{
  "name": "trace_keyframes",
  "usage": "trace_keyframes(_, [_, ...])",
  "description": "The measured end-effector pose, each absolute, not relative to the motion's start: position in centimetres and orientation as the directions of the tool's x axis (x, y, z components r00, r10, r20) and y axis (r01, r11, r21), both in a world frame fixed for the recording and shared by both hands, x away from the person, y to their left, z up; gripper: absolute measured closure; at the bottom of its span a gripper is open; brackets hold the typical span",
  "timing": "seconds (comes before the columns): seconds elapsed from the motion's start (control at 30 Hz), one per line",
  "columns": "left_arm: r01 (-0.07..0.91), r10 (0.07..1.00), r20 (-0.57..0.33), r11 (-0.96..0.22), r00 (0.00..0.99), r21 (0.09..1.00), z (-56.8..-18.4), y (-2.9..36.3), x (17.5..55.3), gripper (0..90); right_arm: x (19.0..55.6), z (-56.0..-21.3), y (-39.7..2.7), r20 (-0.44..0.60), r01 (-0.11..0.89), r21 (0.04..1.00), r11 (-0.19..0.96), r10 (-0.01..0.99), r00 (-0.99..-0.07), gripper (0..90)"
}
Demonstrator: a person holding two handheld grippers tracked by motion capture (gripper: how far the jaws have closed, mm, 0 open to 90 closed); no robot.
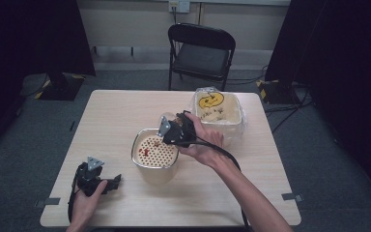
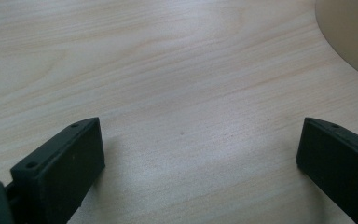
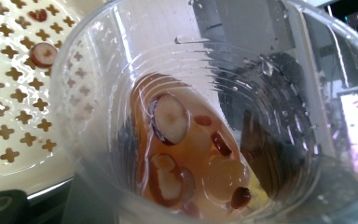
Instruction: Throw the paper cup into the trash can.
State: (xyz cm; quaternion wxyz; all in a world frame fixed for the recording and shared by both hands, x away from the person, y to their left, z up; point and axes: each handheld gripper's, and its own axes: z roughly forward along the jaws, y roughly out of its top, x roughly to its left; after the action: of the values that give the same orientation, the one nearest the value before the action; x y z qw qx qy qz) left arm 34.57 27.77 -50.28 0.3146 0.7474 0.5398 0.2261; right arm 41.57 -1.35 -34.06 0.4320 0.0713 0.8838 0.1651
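Right claw (image 1: 174, 129) is gripping a tilted clear plastic cup (image 3: 205, 116) at the strainer's (image 1: 153, 151) 2 o'clock. A few red date slices (image 1: 145, 152) are lying on the strainer; most, with liquid, are sitting in the cup. Left claw (image 1: 107, 183) is resting wide open and empty on the desk (image 1: 116, 111).

Dim room, grey floor (image 1: 125, 79)

Black folding chair (image 1: 201, 54) behind the wooden table (image 1: 111, 125) — dark drapes, perhaps curtains (image 1: 24, 38), flanking it.

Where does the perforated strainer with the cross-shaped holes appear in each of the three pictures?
High view: the perforated strainer sits mid-table, just left of the right tool.
Left gripper view: I cannot identify it; a beige curved edge at the upper right may be its container.
Right gripper view: it lies at the left, behind the clear plastic cup.
Shared landmark: the red fruit pieces lying on the strainer.
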Motion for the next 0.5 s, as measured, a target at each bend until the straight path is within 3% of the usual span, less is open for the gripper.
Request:
trace_keyframes(0.37, [0.665,0.949,-0.002,-0.220,0.315,0.714,-50.3,27.8,34.6,0.3,41.2,-34.4,0.4,-0.839,-0.070,0.170,0.983,0.107,-0.534,43.8])
trace_keyframes(0.5, [0.665,0.949,-0.001,-0.220,0.315,0.714,-50.3,27.8,34.6,0.3,41.1,-34.6,0.5,-0.836,-0.083,0.150,0.985,0.081,-0.543,44.0])
